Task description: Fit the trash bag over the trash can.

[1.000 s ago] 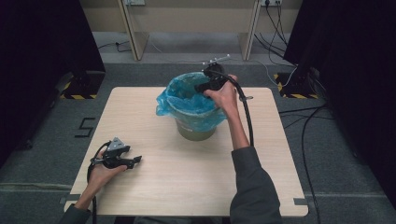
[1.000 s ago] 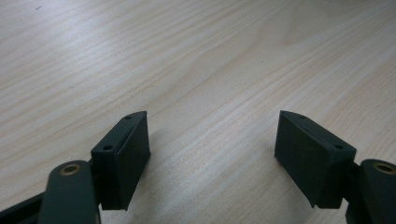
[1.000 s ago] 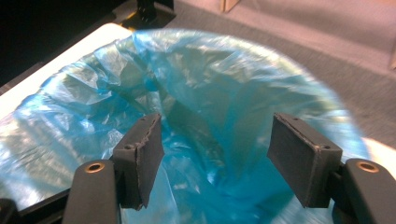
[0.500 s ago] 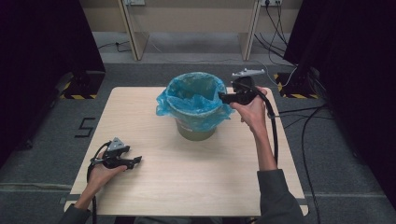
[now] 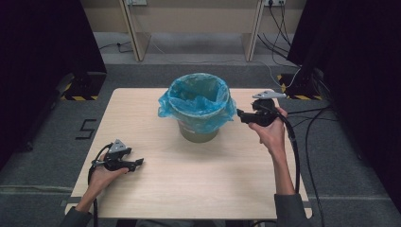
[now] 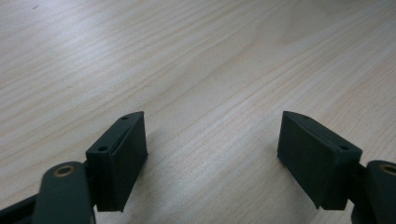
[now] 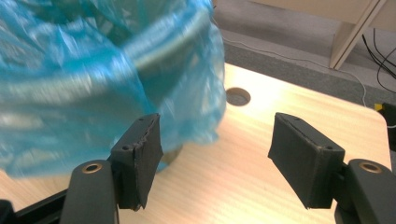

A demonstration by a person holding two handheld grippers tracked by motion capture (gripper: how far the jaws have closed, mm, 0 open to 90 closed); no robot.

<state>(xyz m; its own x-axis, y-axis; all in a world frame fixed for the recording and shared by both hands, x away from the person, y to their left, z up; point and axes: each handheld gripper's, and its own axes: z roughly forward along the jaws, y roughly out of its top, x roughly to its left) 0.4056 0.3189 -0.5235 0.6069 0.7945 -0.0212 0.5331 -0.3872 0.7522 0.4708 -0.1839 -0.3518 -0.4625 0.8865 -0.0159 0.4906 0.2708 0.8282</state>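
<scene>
Bin [image 5: 199,124] with blue liner [image 5: 197,101] folded over its rim stood mid-desk [image 5: 198,179], toward the far edge. Right claw [image 5: 240,114] hung just beside the liner's overhang, jaws wide and empty, apparently placed to tend it. Left claw [image 5: 137,164] rested on the desk, wide, empty, well apart. Nothing blocked the approach.

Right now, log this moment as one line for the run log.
left gripper: open, resting on table | right gripper: open, holding nothing, beside bin | bin: upright, blue bag folded over rim
</scene>
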